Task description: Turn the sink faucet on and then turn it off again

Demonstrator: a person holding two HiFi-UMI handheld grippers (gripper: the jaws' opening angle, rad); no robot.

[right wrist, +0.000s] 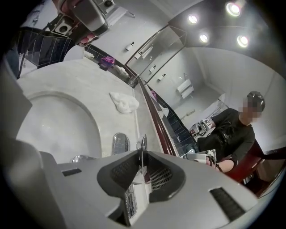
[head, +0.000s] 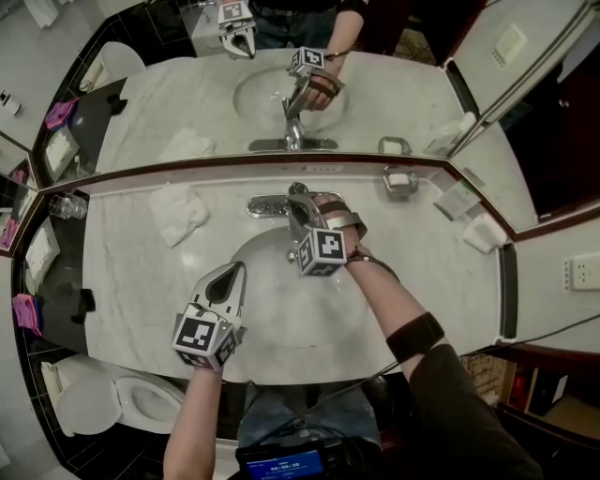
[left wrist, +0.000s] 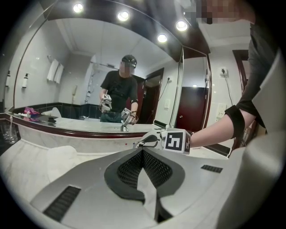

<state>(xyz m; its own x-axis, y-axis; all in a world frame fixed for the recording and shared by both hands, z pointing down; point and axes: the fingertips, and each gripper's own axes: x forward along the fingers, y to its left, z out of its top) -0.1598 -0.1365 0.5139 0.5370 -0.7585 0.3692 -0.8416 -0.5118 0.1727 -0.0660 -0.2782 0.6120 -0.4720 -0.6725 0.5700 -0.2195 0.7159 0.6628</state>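
Right gripper view showed the right gripper (right wrist: pixel 142 169) clamped narrowly on the faucet handle (right wrist: pixel 142 142), the left gripper (left wrist: pixel 144 155) closed and empty; turning on probably needed a lift next.

Illumination is bright and even. In the left gripper view, 4 recessed spotlights (left wrist: pixel 123 16) shine high above the fingers of the left gripper (left wrist: pixel 143 151). In the right gripper view, 4 more (right wrist: pixel 231 8) sit up and right of the fingers of the right gripper (right wrist: pixel 142 157). Both views show strong fisheye curvature and black vignetted corners, and the gripper bodies behind the fingers are soft. The chrome faucet lever (right wrist: pixel 142 143) between the right fingers carries a glint. Shadows on the marble countertop (head: pixel 441 281) are faint.
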